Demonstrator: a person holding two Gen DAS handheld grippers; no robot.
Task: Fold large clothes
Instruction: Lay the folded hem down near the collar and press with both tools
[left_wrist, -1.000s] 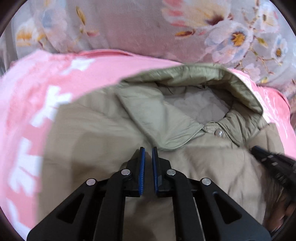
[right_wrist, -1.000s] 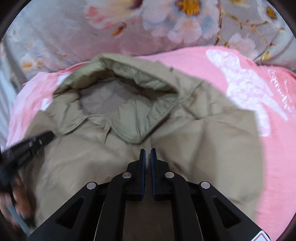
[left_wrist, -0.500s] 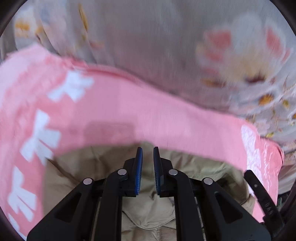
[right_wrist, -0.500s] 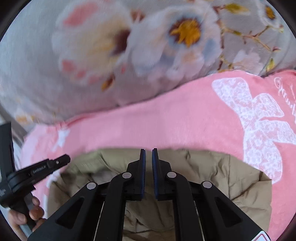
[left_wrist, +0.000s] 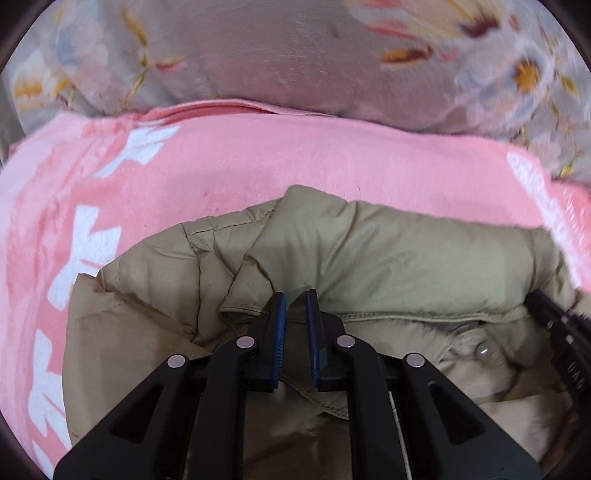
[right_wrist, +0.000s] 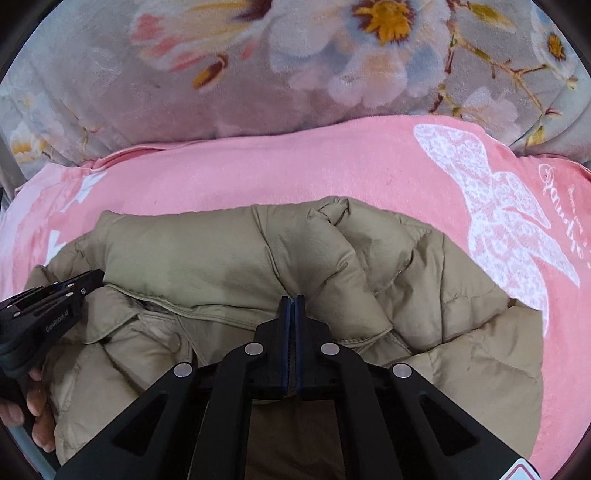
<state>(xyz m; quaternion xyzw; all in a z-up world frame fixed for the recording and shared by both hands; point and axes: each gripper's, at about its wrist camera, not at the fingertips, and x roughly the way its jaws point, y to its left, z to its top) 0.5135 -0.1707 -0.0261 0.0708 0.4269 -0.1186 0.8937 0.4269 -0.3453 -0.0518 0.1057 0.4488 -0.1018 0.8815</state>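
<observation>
Right wrist view: khaki puffer jacket (right_wrist: 229, 258) on pink blanket (right_wrist: 295, 173).
Right gripper (right_wrist: 292, 306) clamps folded hood edge; left gripper (left_wrist: 295, 306) stands slightly apart; puffy fabric may spring back.

jacket hood (left_wrist: 388, 254) now folded down over collar, right claw (right_wrist: 294, 306) pinching its edge

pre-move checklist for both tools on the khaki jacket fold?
1. Left tool gripping the khaki padded jacket: cannot tell; narrow gap, hem between the pads.
2. Right tool clamped on jacket fabric: ok, pads nearly together.
3. Folded-over part lying on the jacket body: ok.
4. Jacket fully on the pink fleece blanket: ok for visible edges.
5. Fold neat: not ok, bunched ridge at the far edge.
6. Tools apart: ok.
</observation>
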